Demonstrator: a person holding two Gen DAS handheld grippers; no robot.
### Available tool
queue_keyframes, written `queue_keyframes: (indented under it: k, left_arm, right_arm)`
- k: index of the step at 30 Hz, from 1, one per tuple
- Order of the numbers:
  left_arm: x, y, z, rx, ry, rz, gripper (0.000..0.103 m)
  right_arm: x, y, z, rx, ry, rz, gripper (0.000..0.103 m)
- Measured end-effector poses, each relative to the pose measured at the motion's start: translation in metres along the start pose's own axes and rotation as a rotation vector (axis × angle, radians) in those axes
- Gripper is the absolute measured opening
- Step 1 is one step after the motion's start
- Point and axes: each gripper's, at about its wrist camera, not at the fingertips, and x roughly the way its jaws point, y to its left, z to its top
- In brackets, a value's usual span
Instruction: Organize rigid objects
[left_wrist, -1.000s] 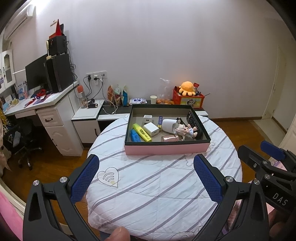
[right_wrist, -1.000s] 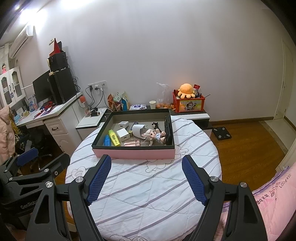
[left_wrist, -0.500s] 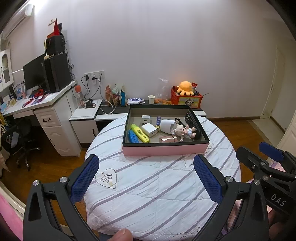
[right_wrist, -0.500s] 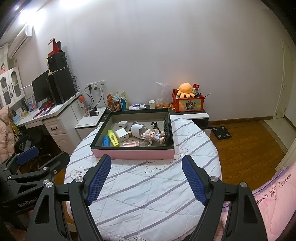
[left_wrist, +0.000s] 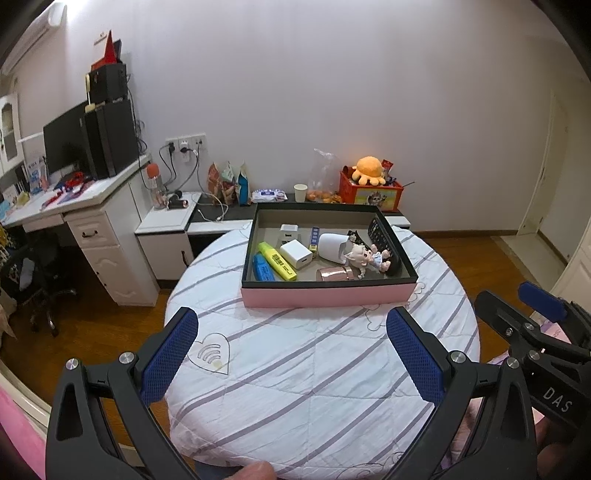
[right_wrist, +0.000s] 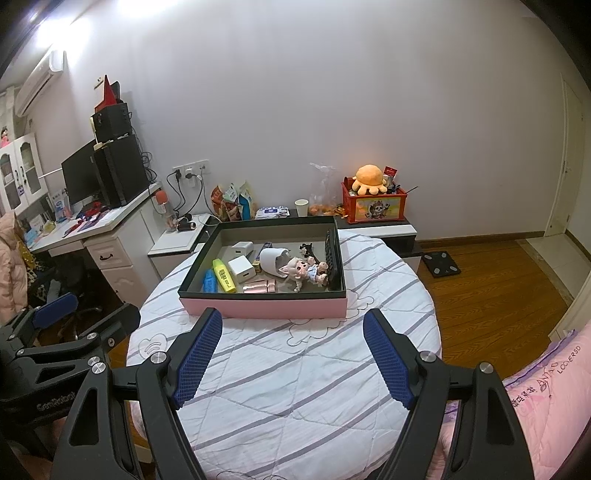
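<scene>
A pink box with a black rim stands at the far side of a round table covered in a striped white quilt; it also shows in the right wrist view. In it lie a yellow highlighter, a blue marker, a white charger, a white cup on its side, a doll, a black remote and a pink tube. My left gripper and right gripper are open and empty, held above the table's near half.
A white desk with a monitor and speakers stands at the left. A low cabinet behind the table carries snack bags, a paper cup and a red crate with an orange plush. Wooden floor lies to the right, pink bedding at the near right.
Both grippers have drawn back slightly; the table and box look a little farther off. Both stay open and empty.
</scene>
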Motion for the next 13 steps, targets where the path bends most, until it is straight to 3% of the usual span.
queue_keyframes:
  k: [13]
  left_arm:
    - [0.0004, 0.0058, -0.0004, 0.0, -0.027, 0.001, 0.103]
  right_arm:
    - [0.005, -0.0059, 0.0004, 0.009, 0.003, -0.011, 0.08]
